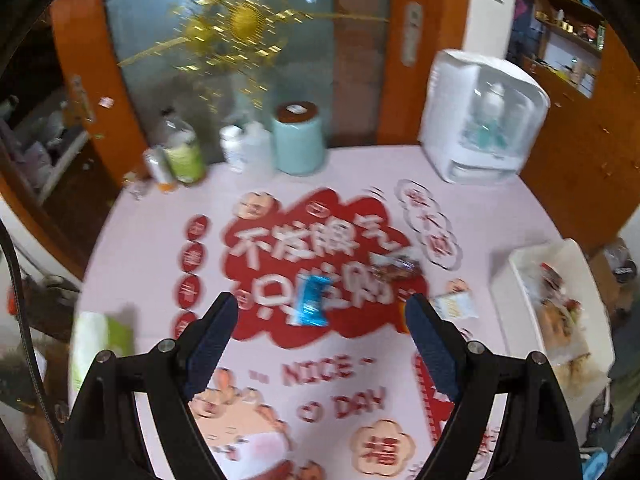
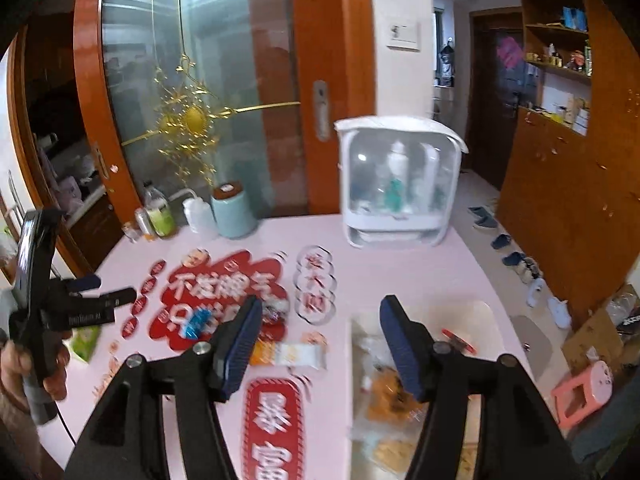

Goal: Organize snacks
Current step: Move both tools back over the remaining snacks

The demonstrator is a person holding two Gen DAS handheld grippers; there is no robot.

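Snacks remain: our left gripper (image 1: 320, 312), released and empty, hovers above the blue packet (image 1: 310, 300); next we descend and clench.

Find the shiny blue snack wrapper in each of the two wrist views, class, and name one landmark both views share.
Left wrist view: the shiny blue snack wrapper lies near the middle, on the red cloud print, above the gap between the tool's fingers.
Right wrist view: it lies left of centre, just left of the left finger's tip.
Shared landmark: the white plastic cabinet with a clear front at the table's far edge.
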